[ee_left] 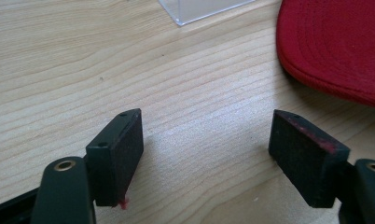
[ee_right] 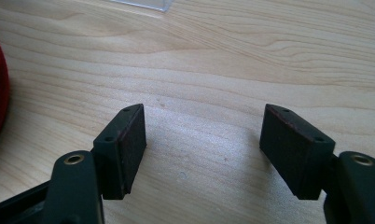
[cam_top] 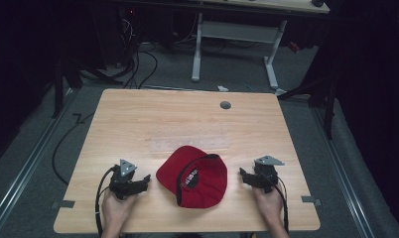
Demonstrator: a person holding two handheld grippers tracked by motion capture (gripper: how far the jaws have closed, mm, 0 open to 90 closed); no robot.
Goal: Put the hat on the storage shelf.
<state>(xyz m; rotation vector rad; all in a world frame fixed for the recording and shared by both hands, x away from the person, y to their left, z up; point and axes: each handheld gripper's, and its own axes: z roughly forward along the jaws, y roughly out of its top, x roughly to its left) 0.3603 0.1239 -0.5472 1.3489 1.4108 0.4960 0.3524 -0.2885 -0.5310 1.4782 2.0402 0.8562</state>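
Red cap (cam_top: 192,177) lies untouched on worktop (cam_top: 138,124); my left hand-held gripper (cam_top: 147,179) and right hand-held gripper (cam_top: 242,174) flank it, jaws apart, empty. Grasp pending.

Counter (cam_top: 138,119) lit evenly from above, room around counter very dark. High view soft, slightly grainy. Gripper views sharp near, soft shadows under jaws.

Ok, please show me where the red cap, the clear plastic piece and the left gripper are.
red cap (cam_top: 207,191): high view, on the crown's red fabric.
clear plastic piece (cam_top: 187,145): high view, on its flat middle.
left gripper (ee_left: 206,140): left gripper view, midway between its open jaws.
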